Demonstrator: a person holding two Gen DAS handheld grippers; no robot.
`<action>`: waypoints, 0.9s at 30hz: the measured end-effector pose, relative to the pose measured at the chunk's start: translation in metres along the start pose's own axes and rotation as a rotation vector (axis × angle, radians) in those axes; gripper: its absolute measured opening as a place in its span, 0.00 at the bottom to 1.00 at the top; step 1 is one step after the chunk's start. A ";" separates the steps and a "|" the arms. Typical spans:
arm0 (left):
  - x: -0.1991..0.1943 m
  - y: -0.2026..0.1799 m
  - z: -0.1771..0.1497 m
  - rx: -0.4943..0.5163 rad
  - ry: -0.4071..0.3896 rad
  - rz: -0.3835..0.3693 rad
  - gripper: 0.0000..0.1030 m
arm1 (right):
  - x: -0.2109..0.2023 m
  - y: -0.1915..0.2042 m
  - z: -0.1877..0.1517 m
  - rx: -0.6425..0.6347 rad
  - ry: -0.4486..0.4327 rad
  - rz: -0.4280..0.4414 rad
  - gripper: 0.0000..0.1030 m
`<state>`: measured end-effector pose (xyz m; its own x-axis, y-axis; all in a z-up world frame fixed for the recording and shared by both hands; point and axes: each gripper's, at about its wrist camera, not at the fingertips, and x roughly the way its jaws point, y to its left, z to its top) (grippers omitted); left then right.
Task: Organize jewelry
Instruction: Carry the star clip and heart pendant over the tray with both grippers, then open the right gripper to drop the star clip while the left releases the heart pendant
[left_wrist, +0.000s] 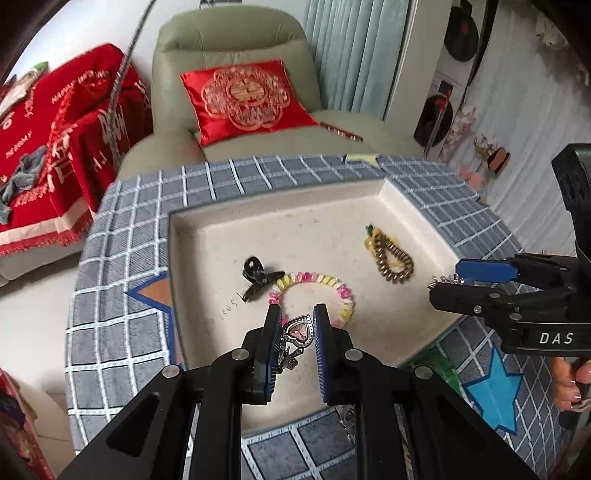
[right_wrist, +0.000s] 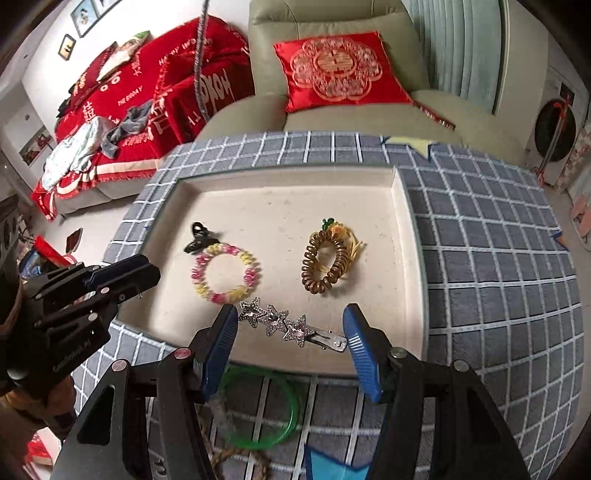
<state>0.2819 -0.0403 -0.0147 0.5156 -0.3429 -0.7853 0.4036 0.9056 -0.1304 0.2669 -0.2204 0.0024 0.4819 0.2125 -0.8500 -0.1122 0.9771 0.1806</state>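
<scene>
A white tray (left_wrist: 207, 236) sits on a grey checked cloth. In it lie a black claw clip (left_wrist: 256, 277), a pink and yellow bead bracelet (left_wrist: 332, 284) and a bronze coil hair tie (left_wrist: 393, 260). My left gripper (left_wrist: 296, 325) is shut on a pink heart brooch (left_wrist: 298, 330) over the tray's near edge. My right gripper (right_wrist: 290, 325) holds a silver star hair clip (right_wrist: 280, 321) by its two ends, above the tray's near edge (right_wrist: 295, 363). In the left wrist view the right gripper (left_wrist: 447, 280) comes in from the right.
A green bangle (right_wrist: 258, 406) lies on the cloth (right_wrist: 480, 258) in front of the tray, with a braided cord (right_wrist: 236, 458) beside it. A green armchair with a red cushion (left_wrist: 243, 96) stands behind the table. A red blanket (right_wrist: 129, 92) covers the sofa at left.
</scene>
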 end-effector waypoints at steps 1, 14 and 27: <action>0.007 0.000 0.000 0.005 0.019 0.000 0.31 | 0.007 -0.002 0.001 0.007 0.016 0.002 0.61; 0.051 -0.003 0.006 0.015 0.090 0.064 0.31 | 0.057 -0.027 0.006 0.060 0.079 -0.058 0.61; 0.064 -0.005 0.012 0.031 0.043 0.142 0.31 | 0.073 -0.028 0.025 0.069 0.031 -0.125 0.62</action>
<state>0.3218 -0.0699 -0.0569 0.5362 -0.2000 -0.8200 0.3525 0.9358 0.0022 0.3271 -0.2324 -0.0520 0.4609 0.0893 -0.8829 0.0081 0.9945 0.1048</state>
